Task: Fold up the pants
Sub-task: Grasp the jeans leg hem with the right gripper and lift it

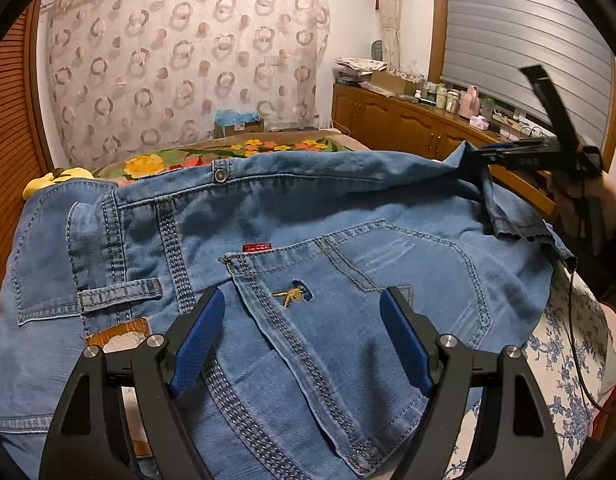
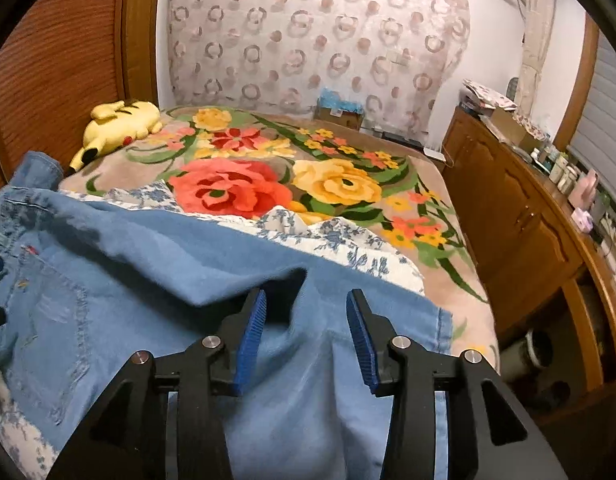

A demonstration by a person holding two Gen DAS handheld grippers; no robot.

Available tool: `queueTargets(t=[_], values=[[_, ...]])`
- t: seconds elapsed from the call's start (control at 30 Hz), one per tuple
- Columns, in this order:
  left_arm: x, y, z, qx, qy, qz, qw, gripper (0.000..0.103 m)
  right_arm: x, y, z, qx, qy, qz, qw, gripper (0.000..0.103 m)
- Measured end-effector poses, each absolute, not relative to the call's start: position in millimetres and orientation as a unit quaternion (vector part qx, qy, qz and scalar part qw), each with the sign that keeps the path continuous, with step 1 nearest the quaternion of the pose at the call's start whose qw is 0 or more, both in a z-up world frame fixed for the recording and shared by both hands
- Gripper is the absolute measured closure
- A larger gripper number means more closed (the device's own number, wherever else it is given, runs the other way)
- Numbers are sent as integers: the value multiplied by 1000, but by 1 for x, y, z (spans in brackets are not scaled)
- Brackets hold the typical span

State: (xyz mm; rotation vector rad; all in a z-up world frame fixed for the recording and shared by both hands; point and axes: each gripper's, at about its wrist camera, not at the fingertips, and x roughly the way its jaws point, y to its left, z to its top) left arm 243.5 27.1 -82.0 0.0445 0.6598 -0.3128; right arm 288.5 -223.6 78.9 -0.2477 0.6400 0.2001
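Jeans on the bed: one fold laid, both claws clear

Jeans, light blue denim, lie spread across the near part of a bed. Seat side faces up: two back pockets, a belt loop and a brown waist patch show in the left wrist view. A leg section lies doubled over toward the waist, its hem draped at the right. Judged from that, a first fold is down and the bundle is not yet compact.

Floral blanket covers the far part of the bed; a blue-and-white flowered sheet lies under the denim and shows along its edges. The soft, wide surface gives the cloth room to lie flat, which is likely why the work is done here.

Right gripper hangs just over a rumpled ridge of denim, its blue pads parted with the cloth below and between them but not pinched. Reads as a release point: the fold sits where it should rest.

Left gripper hovers over the back pocket with jaws wide apart, nothing gripped. Position near the waist suggests it is placed to pin or pick up this end for the next fold.

Yellow plush toy lies at the far left corner by the wooden headboard, well apart from the work. Red tab sits above the pocket; metal waist button marks the far edge.
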Motion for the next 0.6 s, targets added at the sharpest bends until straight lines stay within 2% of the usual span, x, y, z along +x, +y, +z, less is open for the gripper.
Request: queueTargets(t=[0.3,0.37,0.6], values=[[241,22,-84,29,328,-155,932,23,234,-217,56,-103,353,148,918,57],[240,21,-84,28,327,-154,932,23,229,-218,51,-101,357,149,917,54],[240,19,-84,28,329,-154,931,23,220,-230,49,-98,371,151,911,54]])
